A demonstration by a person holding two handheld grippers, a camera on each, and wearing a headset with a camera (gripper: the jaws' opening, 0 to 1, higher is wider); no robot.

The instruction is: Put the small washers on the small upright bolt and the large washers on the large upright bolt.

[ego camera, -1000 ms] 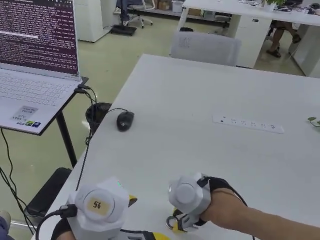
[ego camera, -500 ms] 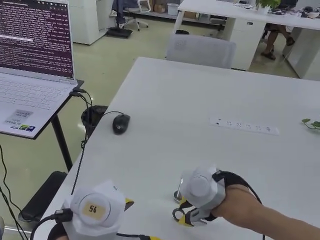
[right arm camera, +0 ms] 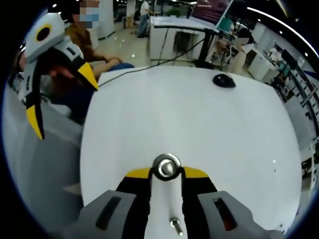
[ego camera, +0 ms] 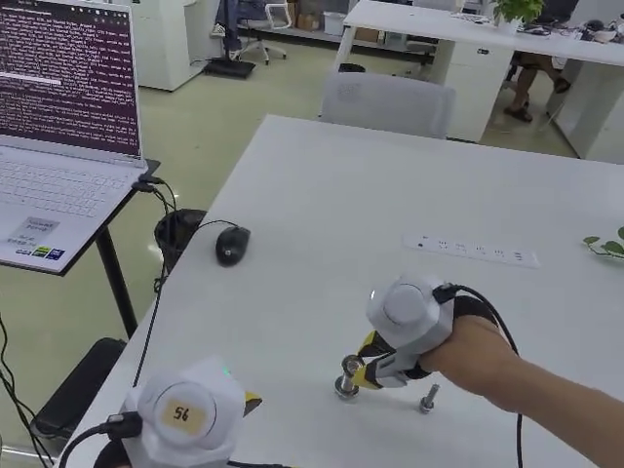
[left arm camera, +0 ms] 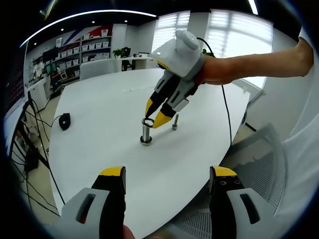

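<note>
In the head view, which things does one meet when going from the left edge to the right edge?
Laptop → mouse → large upright bolt → small upright bolt → plant leaves.

Head view: high, looking down across surface. Left gripper view: low off near edge, facing across it. Right gripper view: close above surface, facing mouse. Head and left share large bolt.

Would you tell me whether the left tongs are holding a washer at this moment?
No, the left tongs stand wide open with nothing between them; the right tongs grip the washer.
</note>
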